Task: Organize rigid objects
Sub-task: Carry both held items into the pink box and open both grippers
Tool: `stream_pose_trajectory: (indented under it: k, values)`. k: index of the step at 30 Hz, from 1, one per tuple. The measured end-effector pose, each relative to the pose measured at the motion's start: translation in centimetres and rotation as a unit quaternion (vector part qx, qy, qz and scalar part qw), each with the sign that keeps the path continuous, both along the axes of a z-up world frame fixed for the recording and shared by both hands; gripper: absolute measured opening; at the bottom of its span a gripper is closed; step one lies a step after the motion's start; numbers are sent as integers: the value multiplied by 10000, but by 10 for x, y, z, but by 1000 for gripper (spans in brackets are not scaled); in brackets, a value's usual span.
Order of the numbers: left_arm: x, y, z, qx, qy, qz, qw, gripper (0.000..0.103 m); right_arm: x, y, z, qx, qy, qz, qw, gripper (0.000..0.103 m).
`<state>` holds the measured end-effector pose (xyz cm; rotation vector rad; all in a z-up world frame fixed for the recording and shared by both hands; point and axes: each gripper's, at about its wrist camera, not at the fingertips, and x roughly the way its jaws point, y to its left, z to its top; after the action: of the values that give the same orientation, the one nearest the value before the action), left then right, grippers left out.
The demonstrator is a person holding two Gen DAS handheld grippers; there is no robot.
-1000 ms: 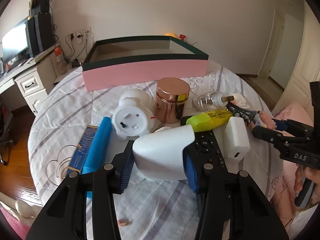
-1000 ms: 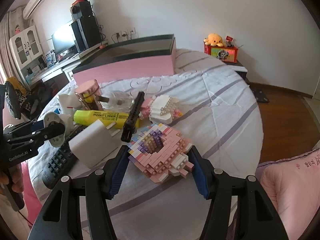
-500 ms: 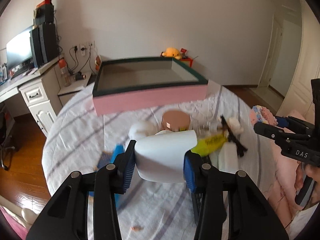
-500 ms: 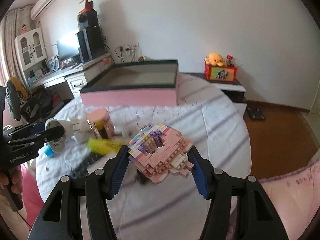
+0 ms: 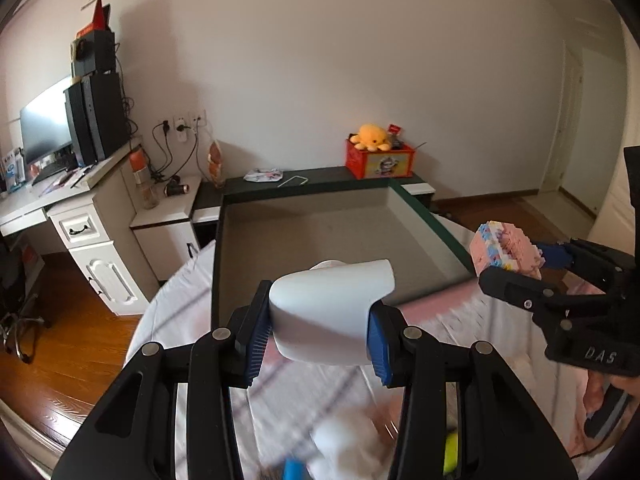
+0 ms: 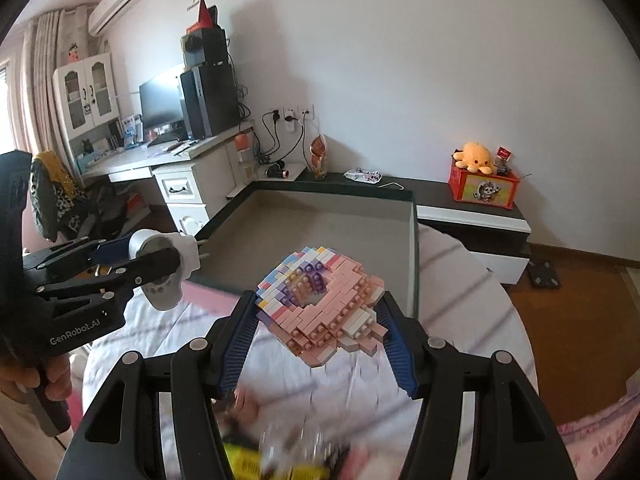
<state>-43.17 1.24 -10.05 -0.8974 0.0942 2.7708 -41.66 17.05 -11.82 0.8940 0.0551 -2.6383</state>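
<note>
A home bedroom: bed (image 6: 460, 280), desk (image 6: 132, 160), plush toy (image 6: 476, 156).

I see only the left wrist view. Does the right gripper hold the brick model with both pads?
Observer: Yes. The right gripper has its blue pads pressed on both sides of the brick model.
Operator: What is on top of the model?
Observer: A hollow lined with purple bricks.
Operator: And the far end of my white device?
Observer: Metal prongs stick out of the white device, pointing toward the box.
</note>
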Motion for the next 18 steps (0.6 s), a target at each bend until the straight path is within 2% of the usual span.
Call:
stream_pose_trajectory:
  k: [7, 13, 15, 18]
  values:
    - [-58, -2, -16, -128, -318, 250, 9991, 43, -60, -15, -21, 88, -466, 36, 9989, 61]
    - [-100, -2, -47, -220, -844, 333, 9956, 43, -94, -24, -48, 178, -978, 64, 9950, 61]
    - [-105, 1, -57, -256, -975, 321, 9944, 43, -101, -27, -56, 253, -1101, 25, 9936, 61]
    - [-107, 3, -62, -236, -934, 343, 9948, 44, -102, -30, -66, 279, -1265, 87, 9915, 62]
